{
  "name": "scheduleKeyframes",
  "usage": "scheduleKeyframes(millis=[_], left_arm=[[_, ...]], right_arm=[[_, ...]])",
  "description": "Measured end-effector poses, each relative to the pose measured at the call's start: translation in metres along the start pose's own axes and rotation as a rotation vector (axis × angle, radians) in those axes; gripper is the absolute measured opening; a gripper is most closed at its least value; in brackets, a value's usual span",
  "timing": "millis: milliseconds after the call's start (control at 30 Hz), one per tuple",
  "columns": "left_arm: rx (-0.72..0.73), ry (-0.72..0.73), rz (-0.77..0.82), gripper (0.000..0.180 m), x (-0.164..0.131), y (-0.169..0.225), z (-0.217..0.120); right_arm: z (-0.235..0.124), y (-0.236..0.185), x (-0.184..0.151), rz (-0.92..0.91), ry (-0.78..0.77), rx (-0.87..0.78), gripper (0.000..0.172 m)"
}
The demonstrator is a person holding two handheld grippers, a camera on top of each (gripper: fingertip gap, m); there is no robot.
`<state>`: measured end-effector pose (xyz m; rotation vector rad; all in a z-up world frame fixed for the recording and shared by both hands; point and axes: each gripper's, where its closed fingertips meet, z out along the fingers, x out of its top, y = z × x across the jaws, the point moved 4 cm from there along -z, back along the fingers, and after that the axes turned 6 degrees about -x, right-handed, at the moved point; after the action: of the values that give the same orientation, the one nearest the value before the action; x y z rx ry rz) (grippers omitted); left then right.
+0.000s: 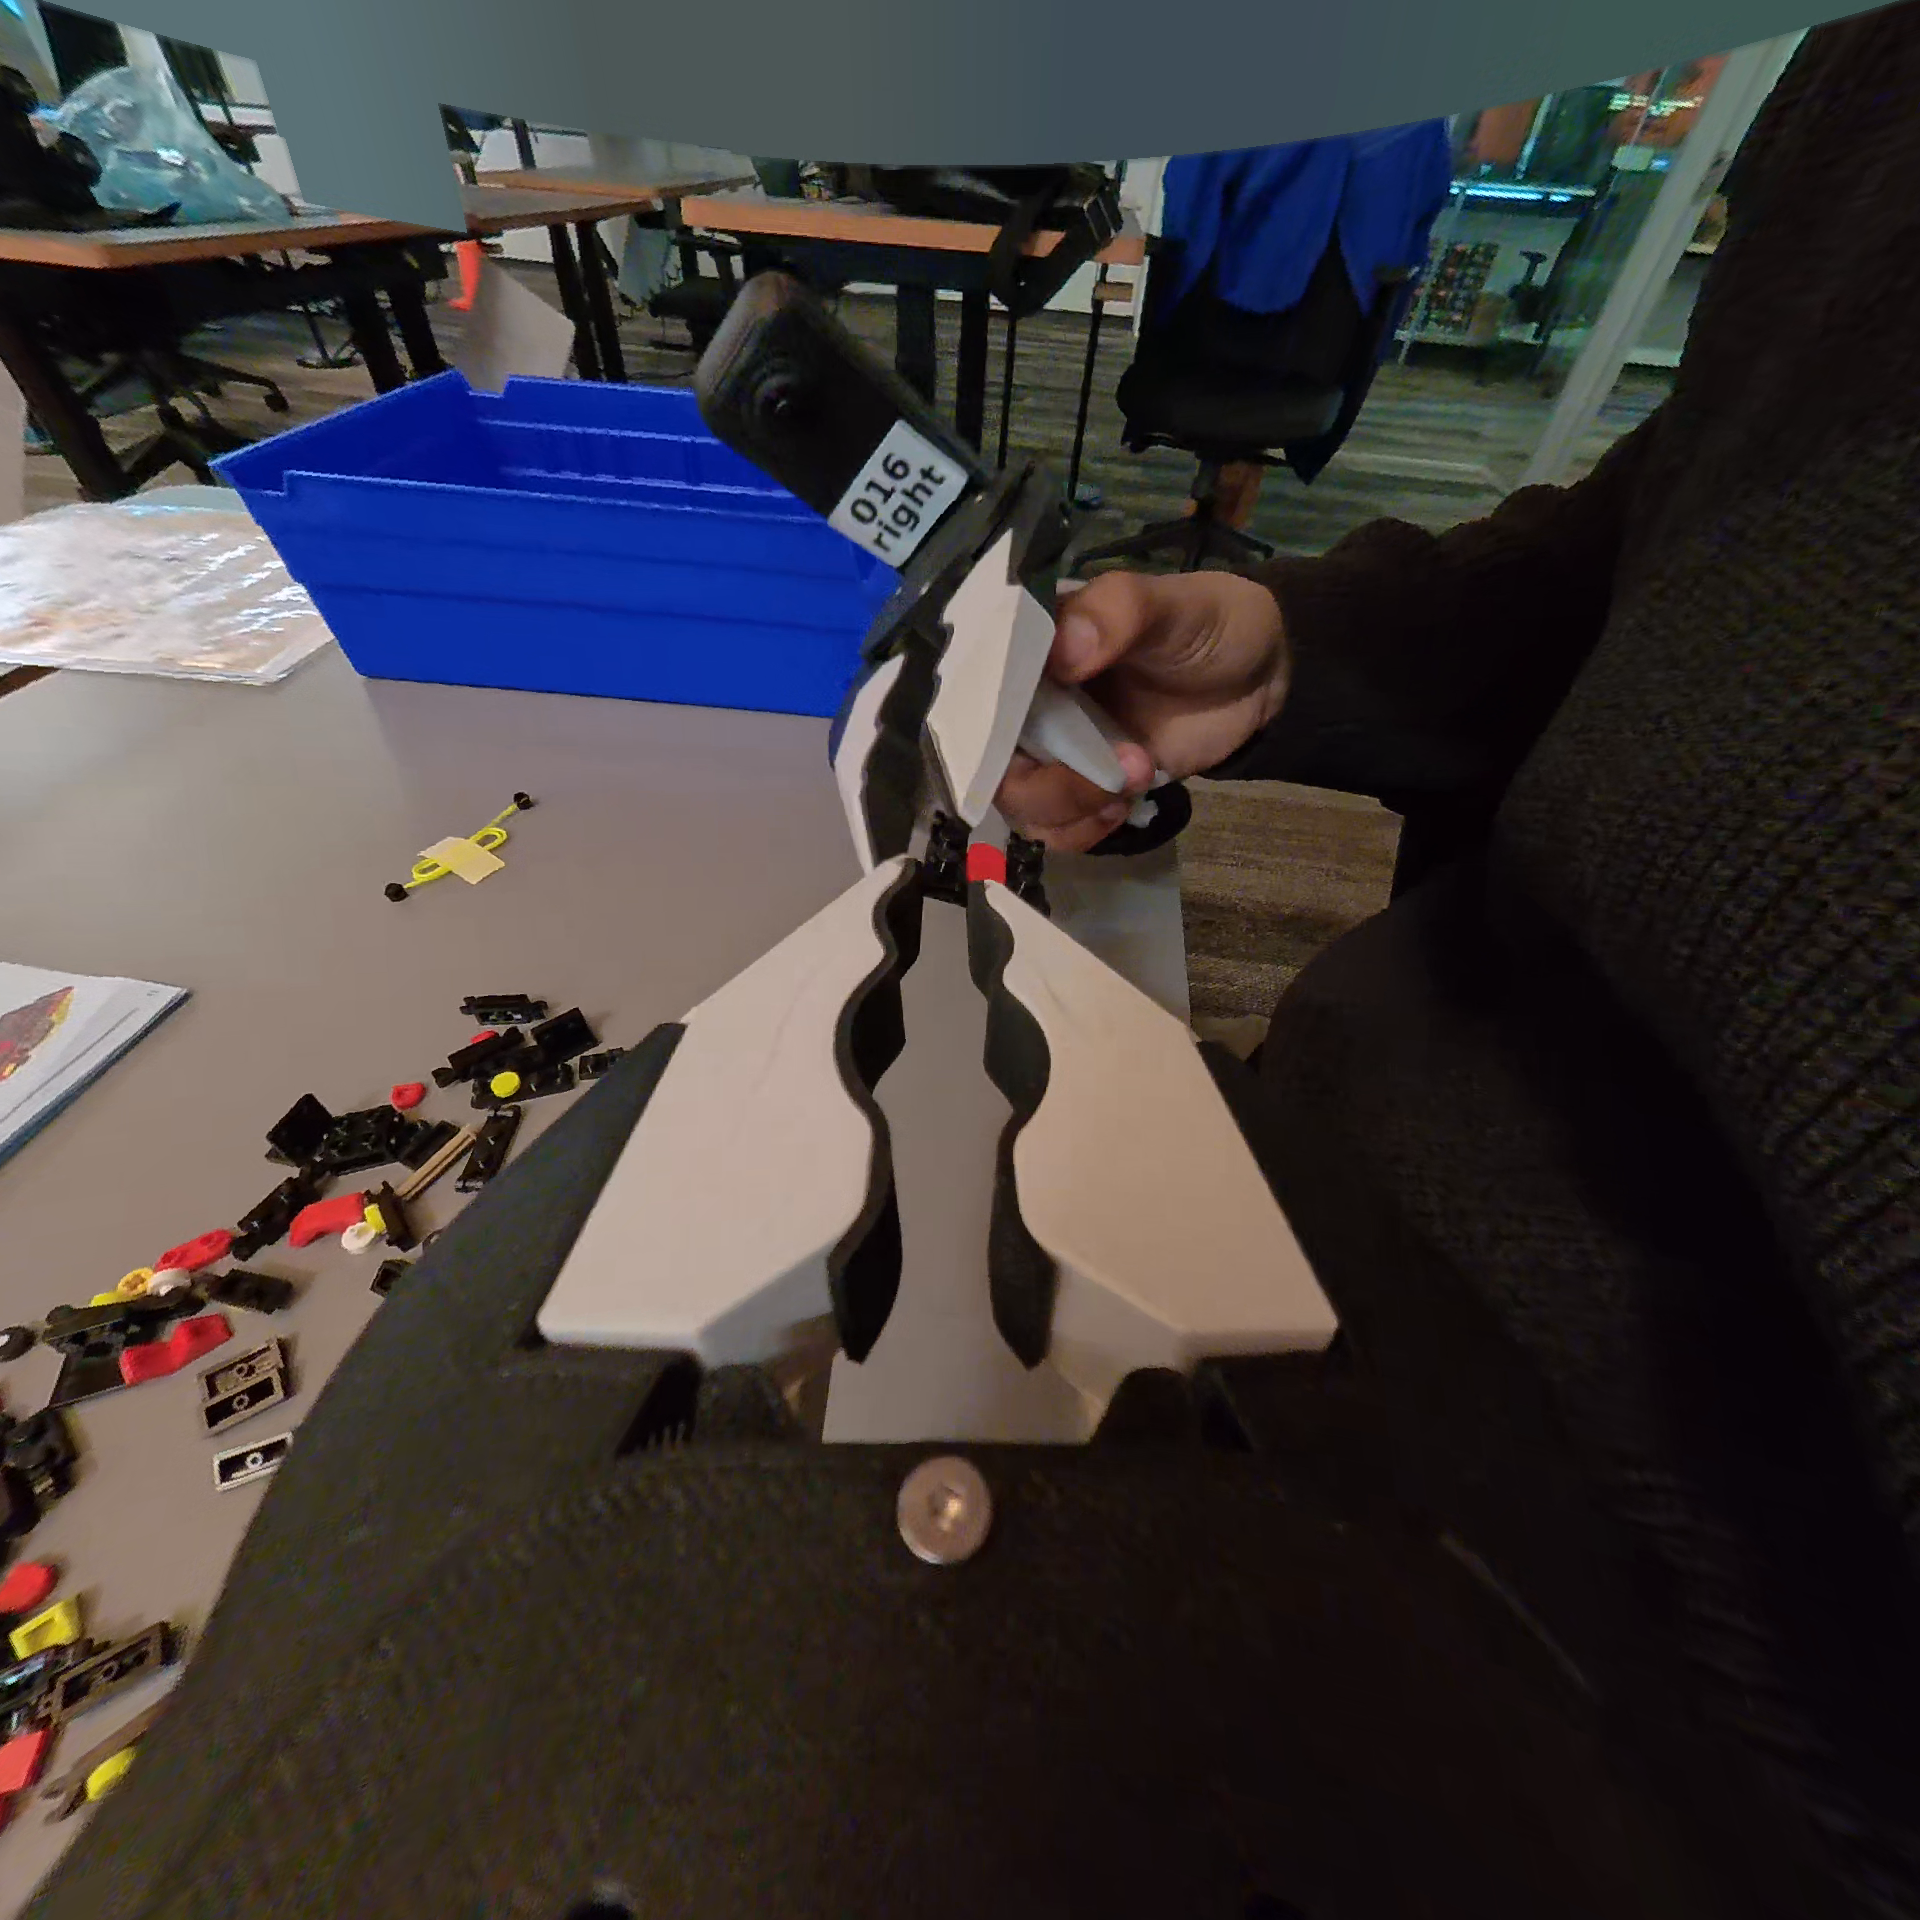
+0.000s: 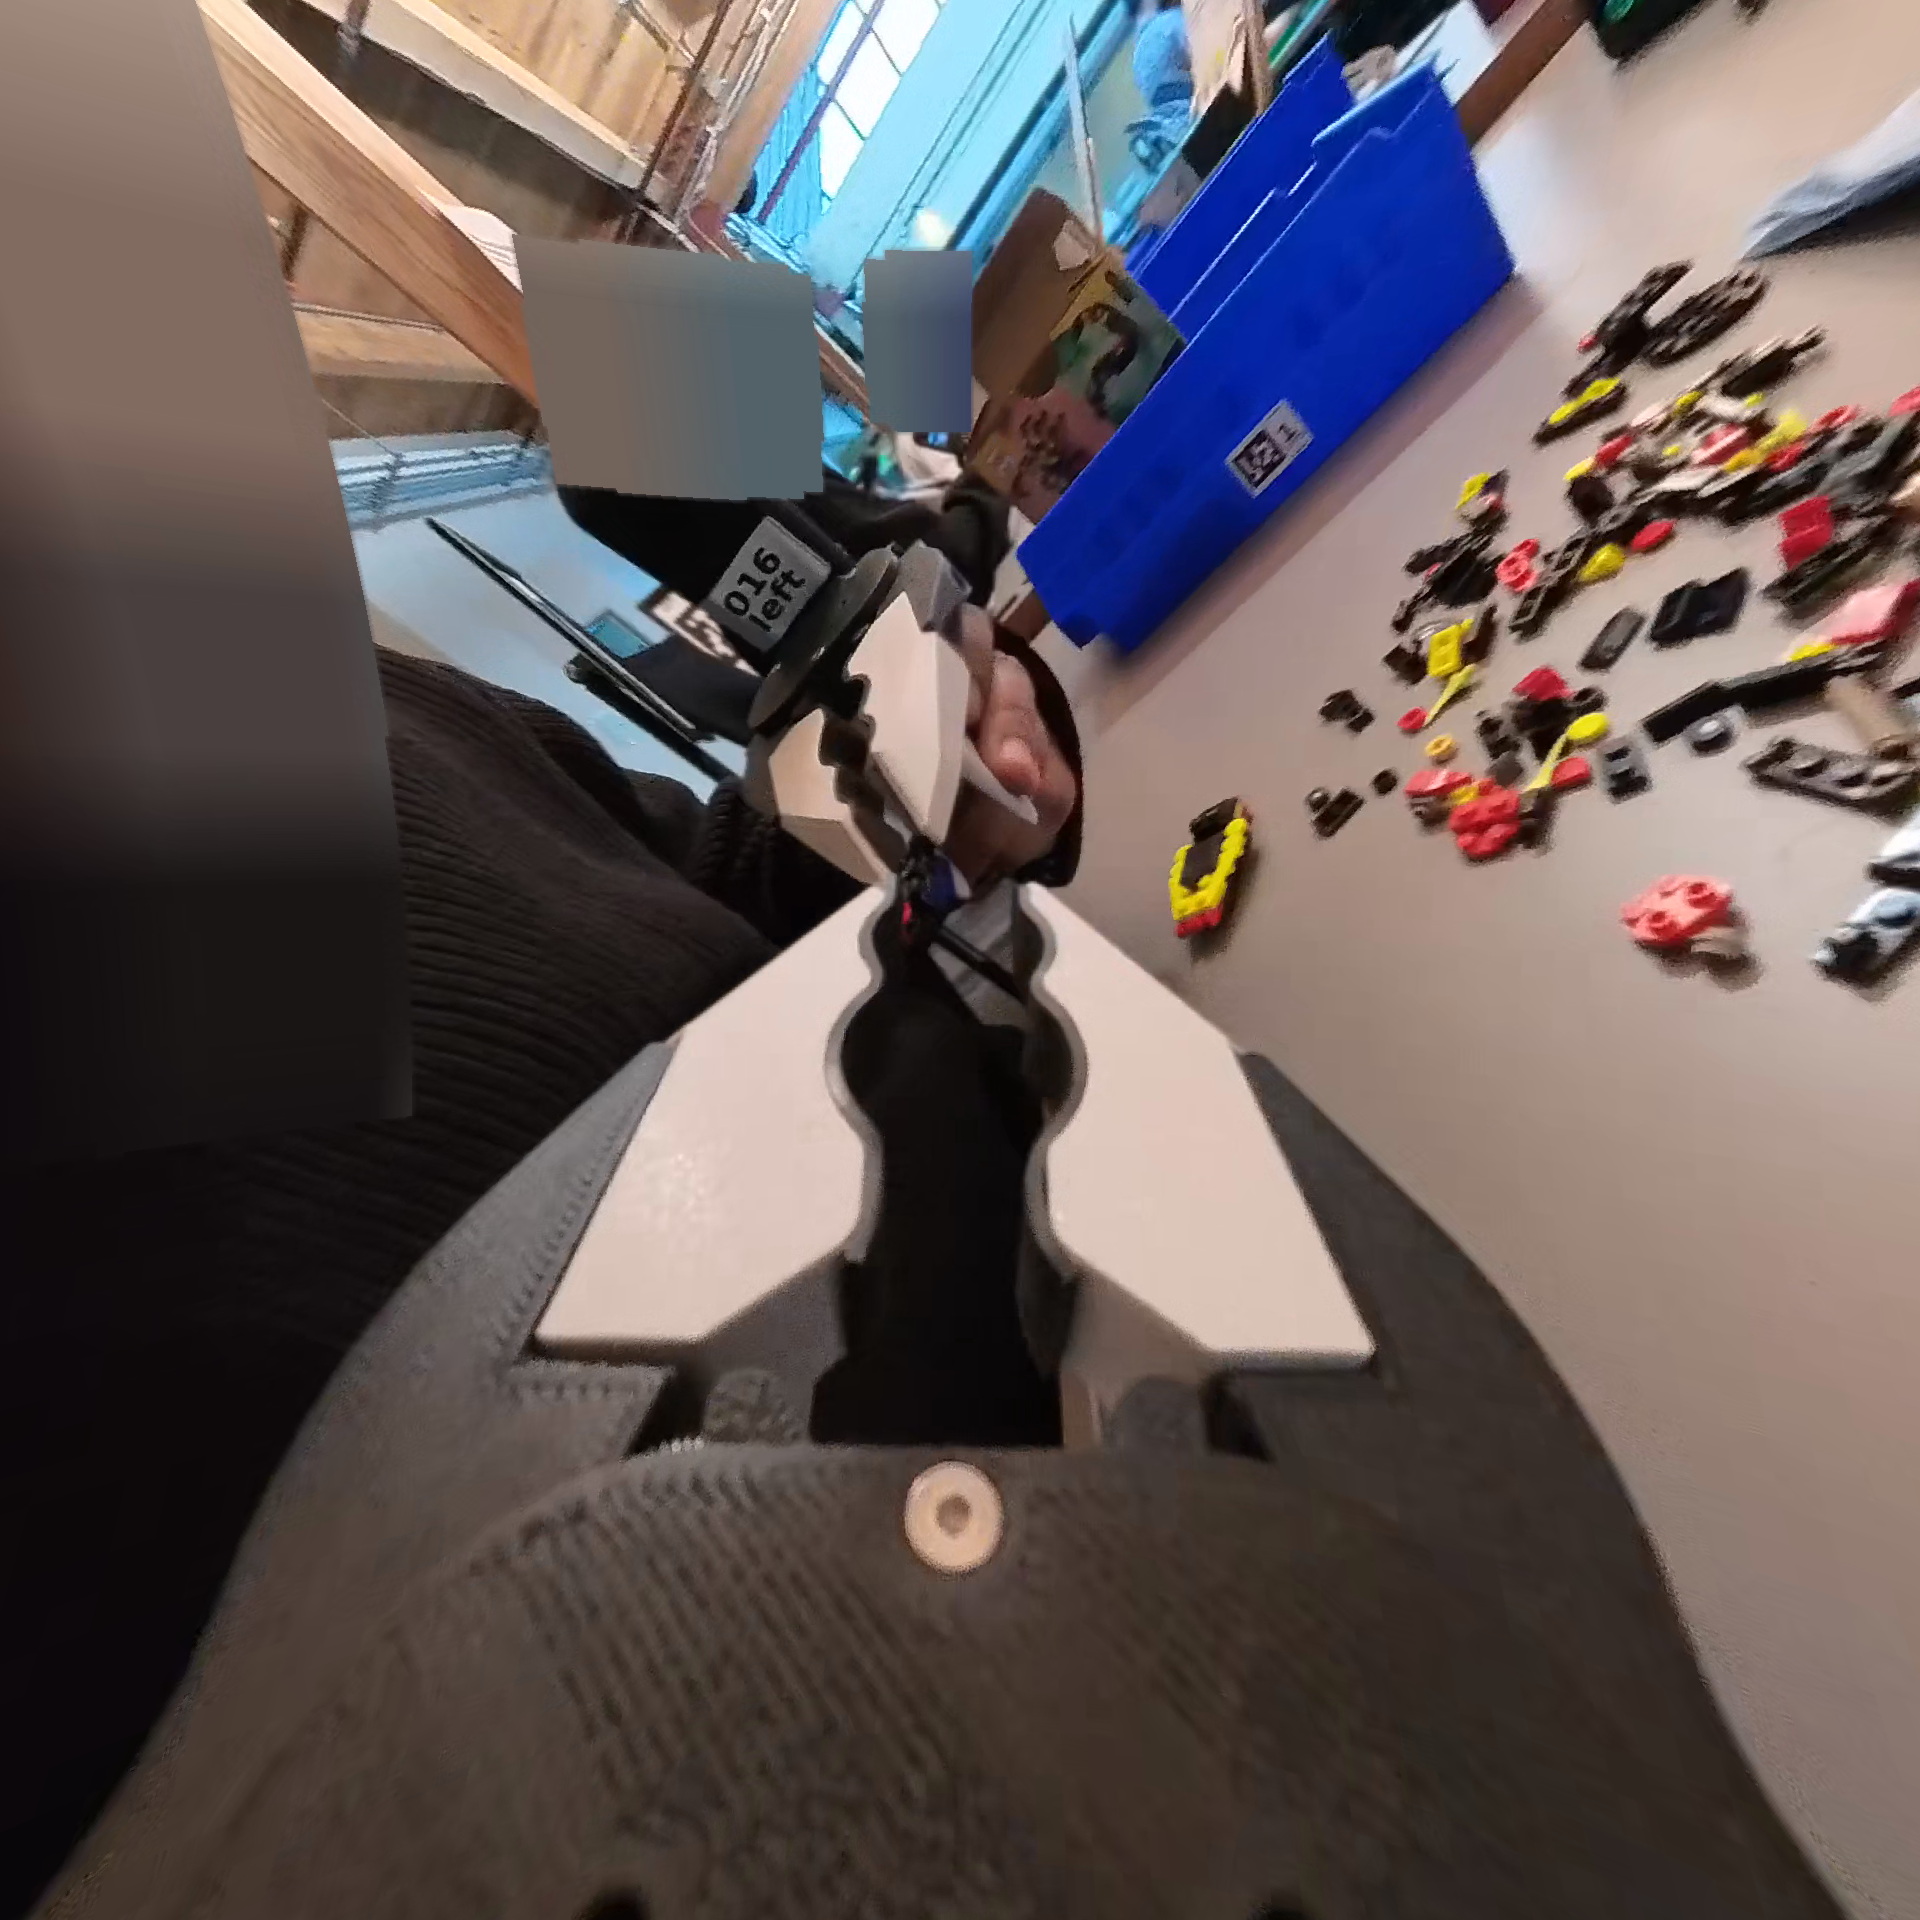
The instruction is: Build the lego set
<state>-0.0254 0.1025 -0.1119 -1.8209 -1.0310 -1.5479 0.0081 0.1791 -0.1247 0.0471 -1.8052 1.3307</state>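
Both tongs: pale grey wedge fingers (image 1: 790,1122), wavy black inner pads (image 1: 873,1091), coarse black printed body, one silver screw (image 1: 943,1509) at centre. Right tongs (image 1: 961,831): black camera (image 1: 800,405) on top, white label (image 1: 896,497). Person: black ribbed knit sleeve (image 1: 1662,831).

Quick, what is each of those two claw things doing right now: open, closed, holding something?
Left gripper: closed on a small black and red brick piece.
Right gripper: at the same piece; grip cannot be told.
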Motion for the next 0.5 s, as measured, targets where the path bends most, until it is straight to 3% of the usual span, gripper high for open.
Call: scheduleKeyframes(millis=[300, 500], left_arm=[[-0.029, -0.005, 0.002, 0.006, -0.0010, 0.0038, 0.0018], [-0.041, -0.021, -0.016, 0.010, -0.0039, 0.0042, 0.0037]], right_arm=[[0.0031, -0.0037, -0.0051, 0.088, -0.025, 0.101, 0.008], [0.0009, -0.0042, -0.0070, 0.034, -0.067, 0.070, 0.007]])
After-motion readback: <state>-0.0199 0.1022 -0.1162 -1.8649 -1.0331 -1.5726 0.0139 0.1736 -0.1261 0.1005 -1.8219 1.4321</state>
